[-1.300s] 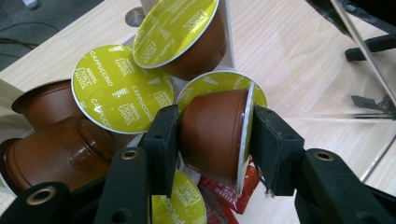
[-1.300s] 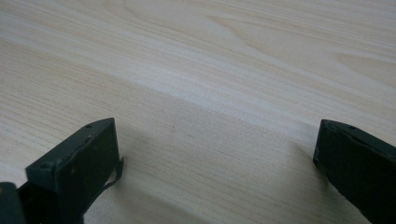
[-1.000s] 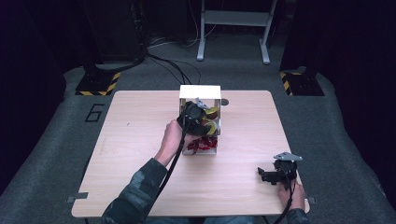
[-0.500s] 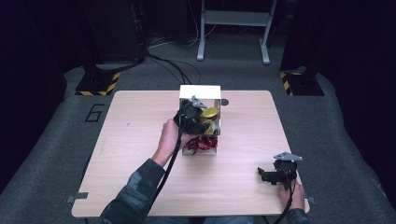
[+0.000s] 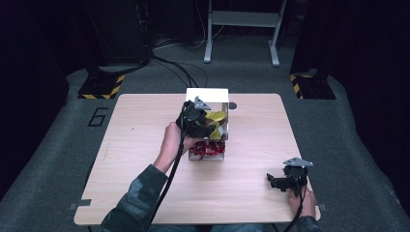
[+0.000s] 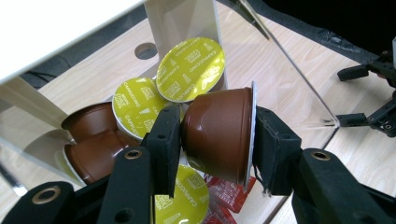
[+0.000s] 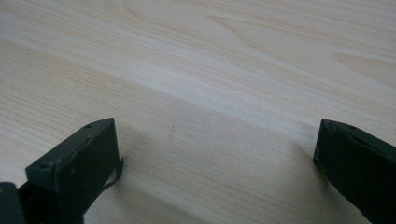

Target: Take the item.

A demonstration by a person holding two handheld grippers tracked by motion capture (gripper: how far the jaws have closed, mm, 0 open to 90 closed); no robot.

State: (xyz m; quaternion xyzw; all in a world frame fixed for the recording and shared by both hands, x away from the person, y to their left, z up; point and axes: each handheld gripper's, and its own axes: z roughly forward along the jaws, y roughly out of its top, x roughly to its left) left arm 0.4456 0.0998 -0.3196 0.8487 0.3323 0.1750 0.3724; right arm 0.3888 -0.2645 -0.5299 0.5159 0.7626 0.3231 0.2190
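Brown plastic fills the left gripper (image 6: 217,140): a coffee capsule (image 6: 219,133) clamped between its jaws, base against one pad, foil rim against the other. At its 11 o'clock, yellow-lidded capsules (image 6: 190,69) lie inside the clear box (image 5: 208,96) mid-table. Toward 5 o'clock on the wooden table (image 5: 251,188), the right gripper (image 5: 278,182) rests with jaws wide apart.

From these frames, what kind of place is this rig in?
Likely a lab or data-collection studio, not a home. A lone wooden table stands on grey floor marked with a number 6, hazard-striped stand bases flank it against dark surroundings, and cables run across the floor.
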